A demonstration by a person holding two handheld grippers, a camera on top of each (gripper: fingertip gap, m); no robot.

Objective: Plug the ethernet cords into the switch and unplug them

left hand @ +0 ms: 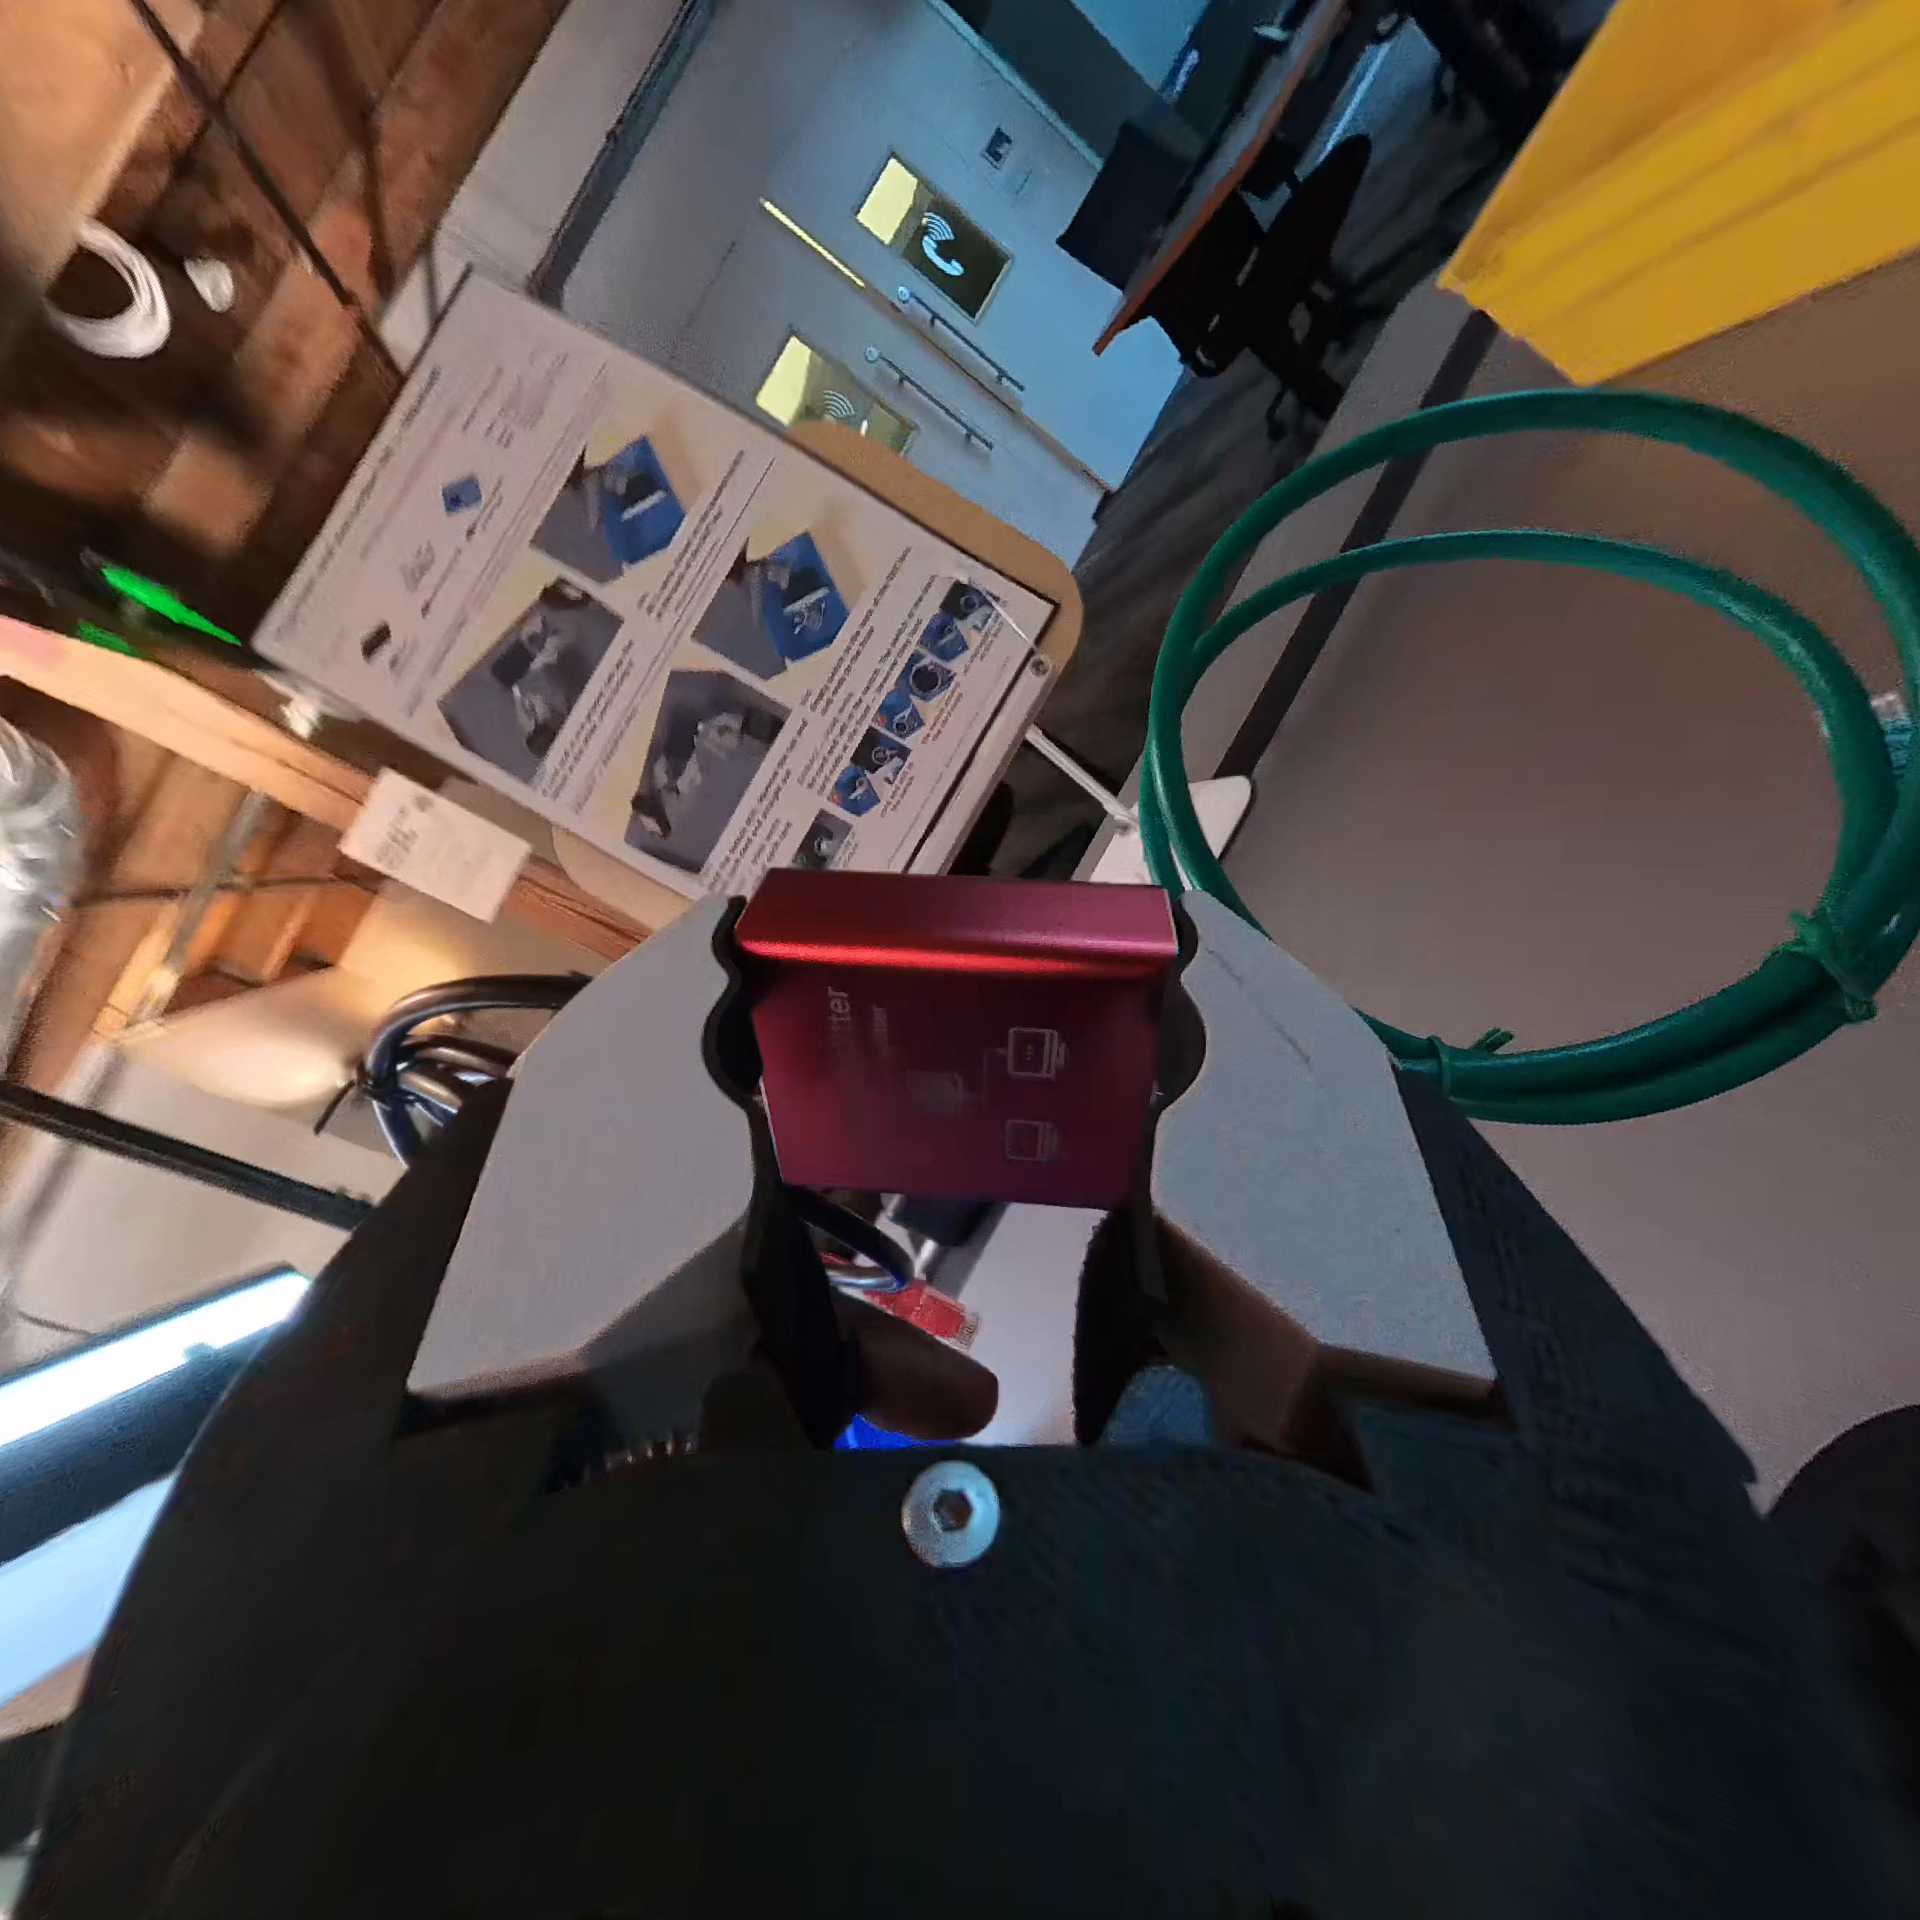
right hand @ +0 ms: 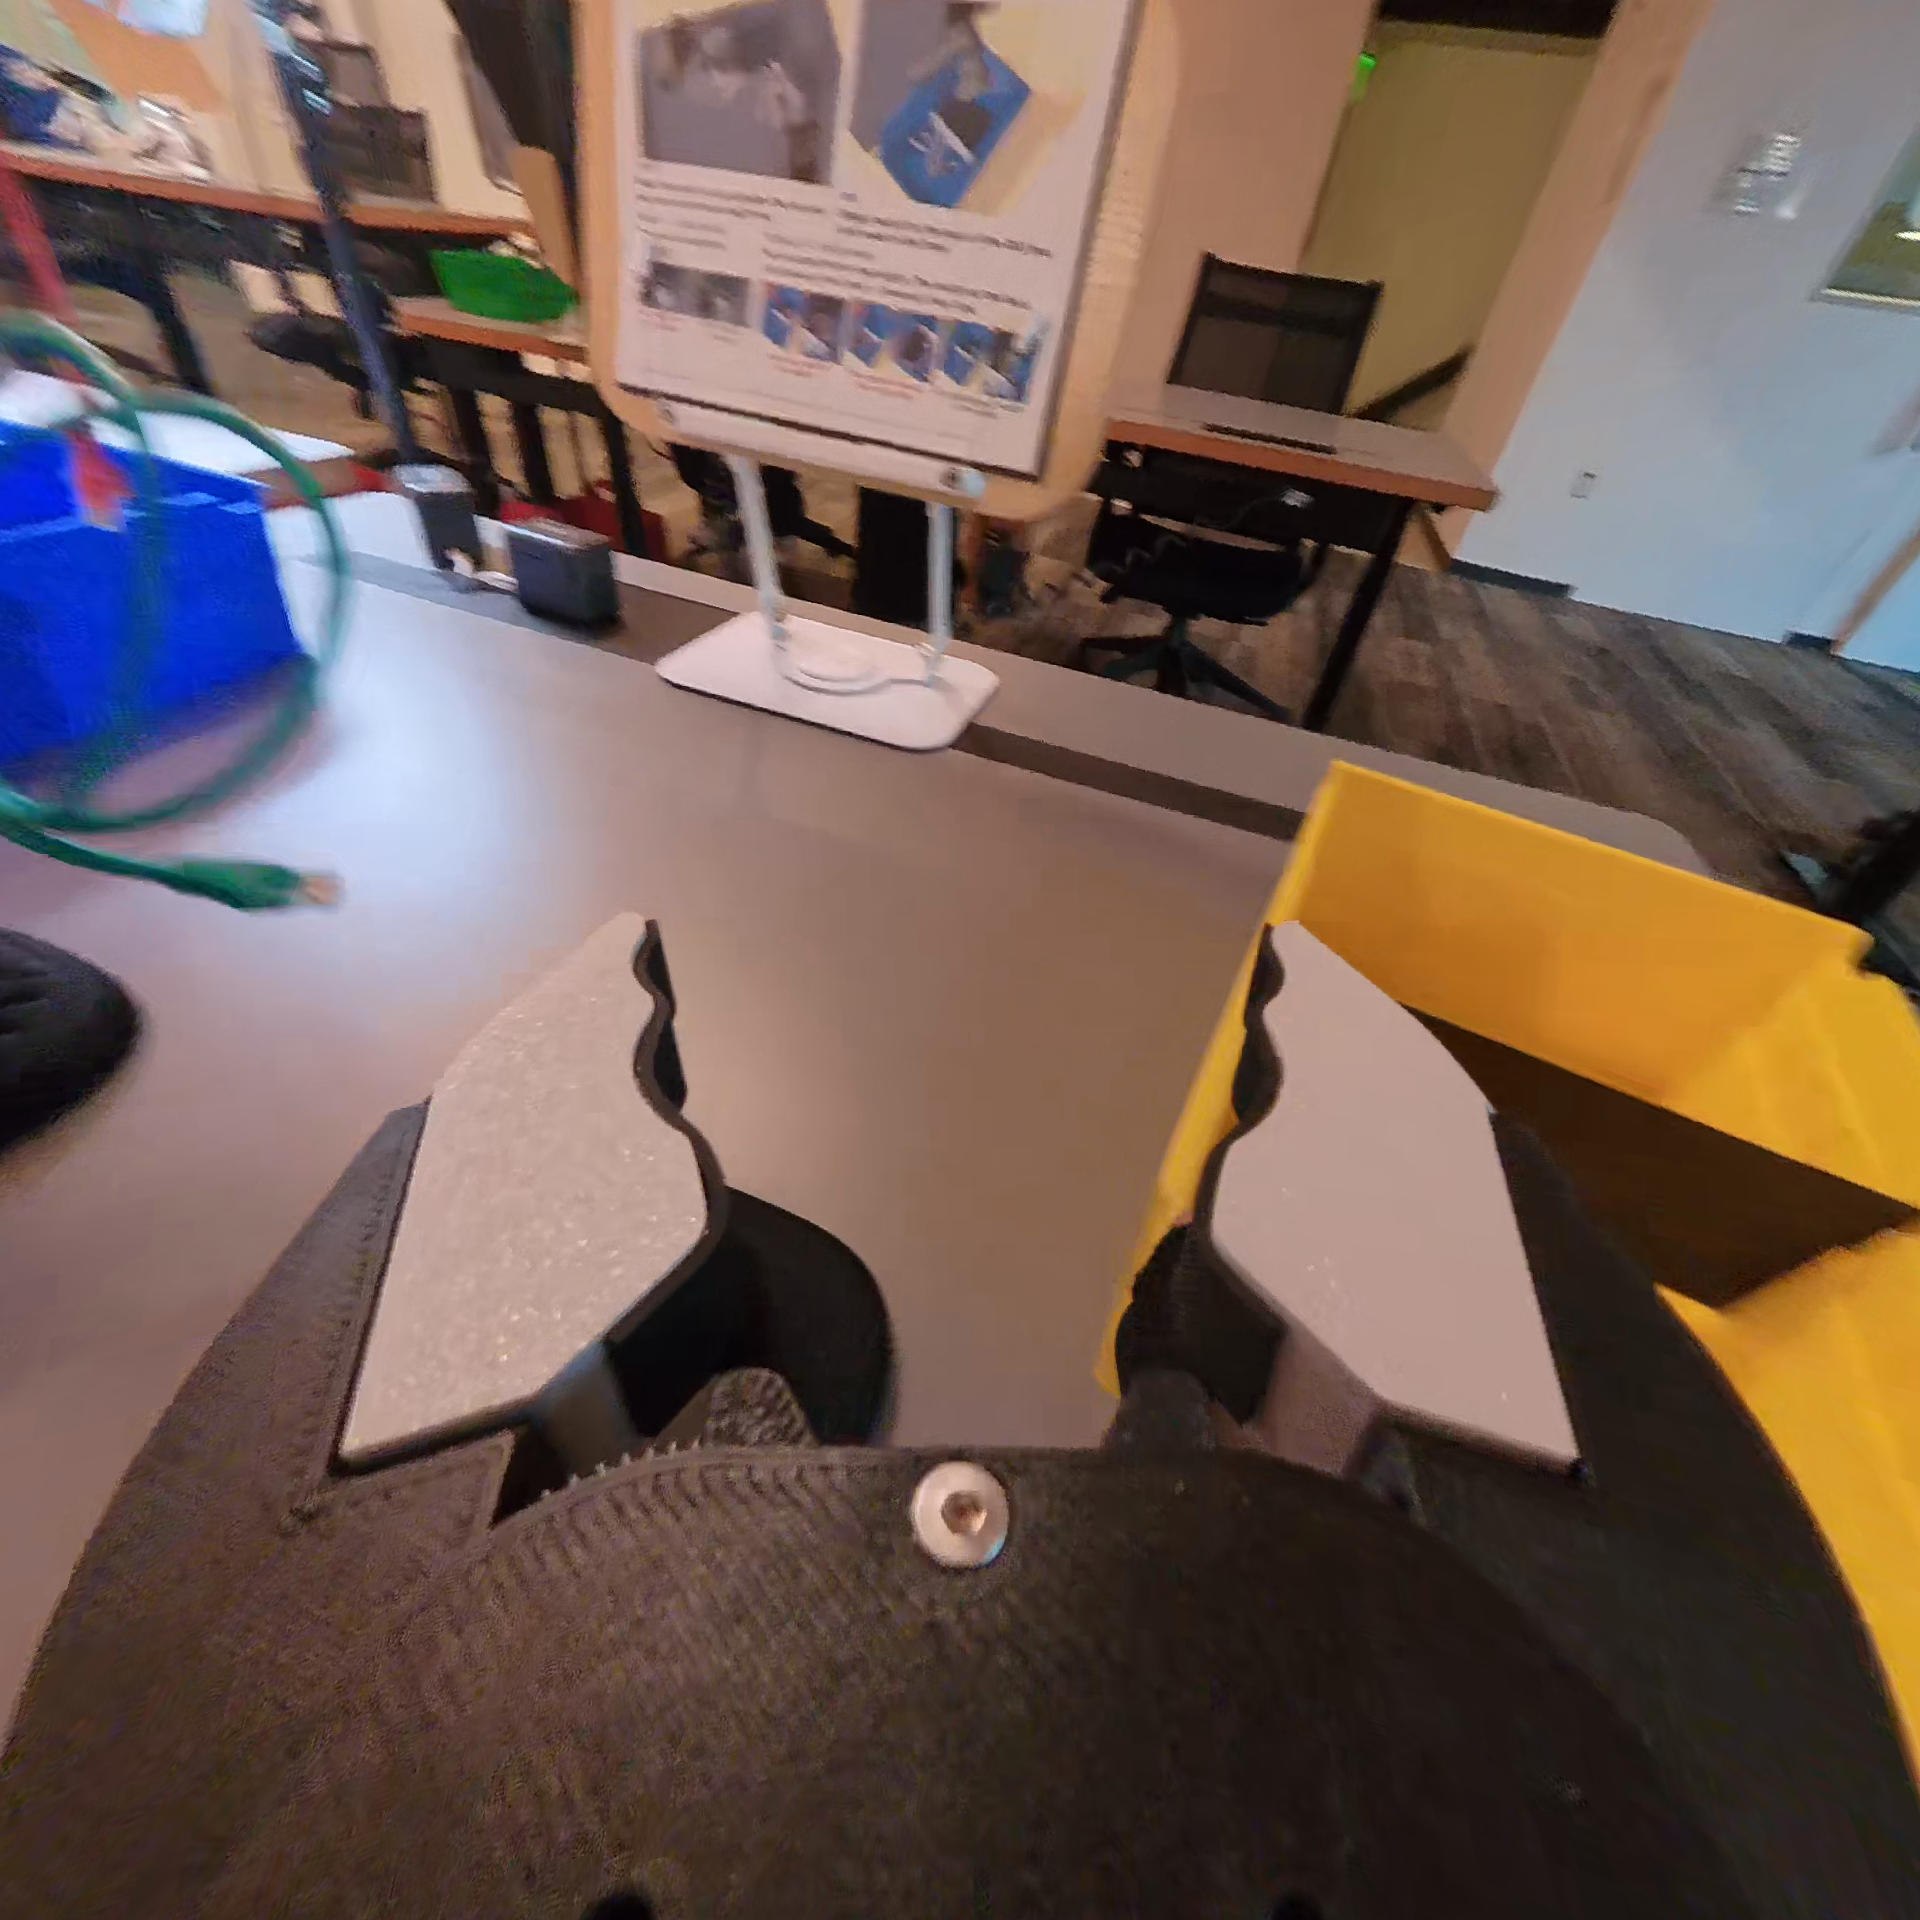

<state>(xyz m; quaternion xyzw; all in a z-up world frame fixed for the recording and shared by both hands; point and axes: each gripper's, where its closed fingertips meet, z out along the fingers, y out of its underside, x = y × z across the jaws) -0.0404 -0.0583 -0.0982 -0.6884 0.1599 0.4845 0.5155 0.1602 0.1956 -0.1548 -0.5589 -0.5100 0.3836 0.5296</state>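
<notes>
The left gripper (left hand: 954, 940) was clenched on the switch (left hand: 951, 1049), a small red metal box, and its 2 grey fingers (left hand: 623, 1122) pressed on the two short sides of the box. The box was lifted off the table, and the left wrist view was rolled strongly to one side, so the room looked tilted. Beside the held box, the coiled green ethernet cord (left hand: 1538, 790) lay on the grey table (left hand: 1558, 1299), bound with thin green ties. A yellow bin (left hand: 1704, 177) stood farther along the same table. An instruction board (left hand: 665, 644) on a white stand was behind the switch. Under the box, between the fingers, a small red plug (left hand: 935, 1314) was seen, but it was not clear where it lay. The right gripper (right hand: 961, 956) was released, with its jaws wide apart and nothing between them, low over the grey table (right hand: 831, 935). Its right finger was just in front of the yellow bin (right hand: 1558, 935). In the right wrist view the green ethernet cord (right hand: 239, 883) hung in a loop with 1 free plug end just above the table, near a blue bin (right hand: 135, 623), and well apart from the right gripper.
</notes>
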